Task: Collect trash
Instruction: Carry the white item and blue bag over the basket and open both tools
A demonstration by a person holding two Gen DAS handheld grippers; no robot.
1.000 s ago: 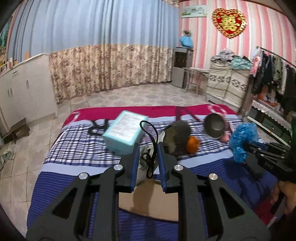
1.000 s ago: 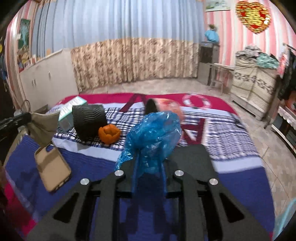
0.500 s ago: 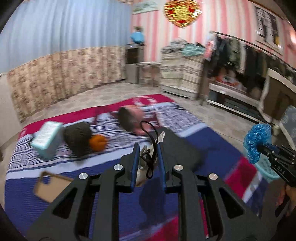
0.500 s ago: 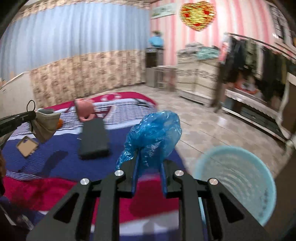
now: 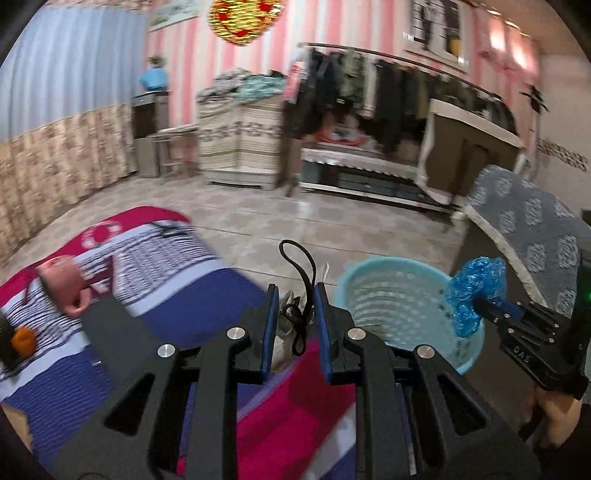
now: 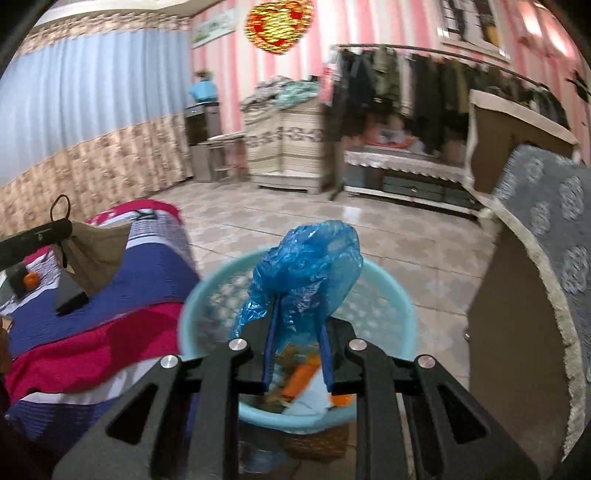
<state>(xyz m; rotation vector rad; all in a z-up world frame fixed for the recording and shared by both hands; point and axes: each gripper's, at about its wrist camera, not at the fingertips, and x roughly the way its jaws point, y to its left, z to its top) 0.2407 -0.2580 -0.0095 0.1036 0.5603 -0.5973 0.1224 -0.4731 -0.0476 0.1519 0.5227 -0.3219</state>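
**Two wrist views, one basket**

Each fisheye looks forward along its hand-held gripper. The right view sits close above the pale blue perforated plastic basket [image 6: 388, 295]; the left views it [image 5: 399, 291] just ahead-right. Both share the striped bed [image 5: 166, 325] [image 6: 140, 295].

A bed covered in a striped blue, white and red blanket [image 5: 177, 306] fills the lower left of both views. On it lie a pink cup [image 5: 61, 290] on its side, an orange fruit [image 5: 23, 339] near the left edge, and a flat black object [image 6: 72, 295]. Behind, a red and gold heart ornament [image 6: 279, 24] hangs on the pink striped wall, above a rack of dark clothes [image 5: 388, 96]. Floral curtains [image 6: 92, 166] line the left wall, and the floor is pale tile [image 5: 295, 218].
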